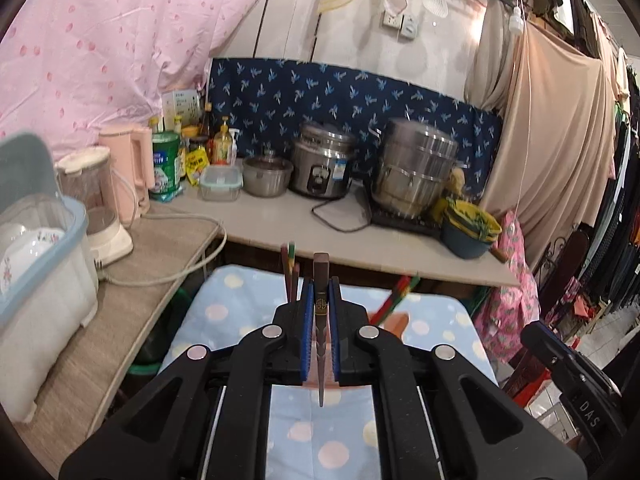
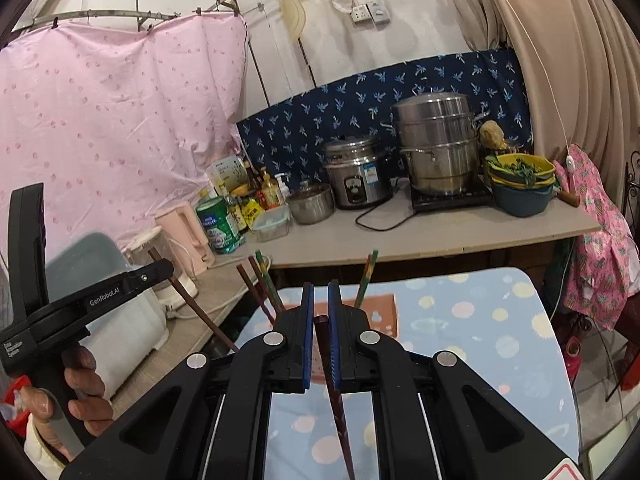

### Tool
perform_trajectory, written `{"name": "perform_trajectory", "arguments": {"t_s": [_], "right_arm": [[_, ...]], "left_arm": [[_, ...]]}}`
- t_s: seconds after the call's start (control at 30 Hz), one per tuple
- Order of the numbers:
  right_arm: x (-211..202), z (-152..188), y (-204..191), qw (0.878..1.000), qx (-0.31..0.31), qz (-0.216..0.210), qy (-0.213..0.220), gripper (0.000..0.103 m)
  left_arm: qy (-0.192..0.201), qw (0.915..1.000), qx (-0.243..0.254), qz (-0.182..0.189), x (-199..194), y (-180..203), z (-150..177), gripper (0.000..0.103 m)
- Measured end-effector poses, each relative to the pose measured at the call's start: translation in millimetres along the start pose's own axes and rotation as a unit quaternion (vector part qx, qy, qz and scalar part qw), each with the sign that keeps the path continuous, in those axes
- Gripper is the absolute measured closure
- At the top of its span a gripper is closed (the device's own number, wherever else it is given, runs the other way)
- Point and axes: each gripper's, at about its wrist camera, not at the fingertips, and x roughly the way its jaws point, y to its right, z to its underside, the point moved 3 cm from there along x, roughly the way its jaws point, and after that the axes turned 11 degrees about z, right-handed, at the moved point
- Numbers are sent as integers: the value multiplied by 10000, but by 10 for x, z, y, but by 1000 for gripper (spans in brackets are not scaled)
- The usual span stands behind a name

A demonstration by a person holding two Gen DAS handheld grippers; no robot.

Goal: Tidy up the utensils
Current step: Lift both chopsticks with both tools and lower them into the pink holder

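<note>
A pink dotted sheet (image 2: 112,120) hangs from a rail across the back of the room, with a beige curtain (image 1: 552,128) on the other side and a navy leaf-print cloth (image 1: 340,92) pinned behind the counter (image 1: 280,220). The pale counter carries a stacked steel steamer (image 2: 436,144) on a black hob, a steel rice cooker (image 1: 322,166), a small lidded pot, a pink kettle (image 1: 130,168), bottles and a green tin. In front of it lies a low surface covered in a blue cloth with pastel dots (image 2: 480,320), holding an orange-brown holder (image 2: 380,308) from which several coloured chopsticks (image 2: 366,280) stick up.

The left gripper (image 1: 320,312) is clamped on a dark chopstick (image 1: 321,280), which stands upright between its blue pads above the dotted cloth. The right gripper (image 2: 319,320) is likewise closed on a second dark chopstick (image 2: 338,408), its length running back under the jaws.

In the right wrist view the left tool's side reads "GenRobot.AI" and, lower, small print that looks like "Data Acquisition System", with a hand (image 2: 80,392) around its grip. In the left wrist view the other tool shows the letters "DAS".
</note>
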Motion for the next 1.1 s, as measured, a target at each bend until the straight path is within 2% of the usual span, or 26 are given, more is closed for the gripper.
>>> {"name": "perform_trajectory", "arguments": {"t_s": [0.17, 0.37, 0.5, 0.73, 1.1], "right_arm": [[148, -481, -64, 9993, 66, -76, 356, 96], [405, -894, -164, 9973, 203, -211, 672, 96], [680, -992, -234, 9975, 263, -248, 614, 96], [1052, -893, -327, 9989, 199, -245, 345, 96], [1021, -1091, -373, 9979, 208, -326, 513, 96]], "left_arm": [[270, 9996, 51, -79, 120, 31, -405, 96], [429, 9989, 123, -174, 367, 36, -698, 96], [337, 9991, 104, -224, 572, -32, -711, 96], [78, 9995, 51, -286, 843, -157, -545, 96], [4, 9995, 1, -300, 880, -219, -499, 96]]}}
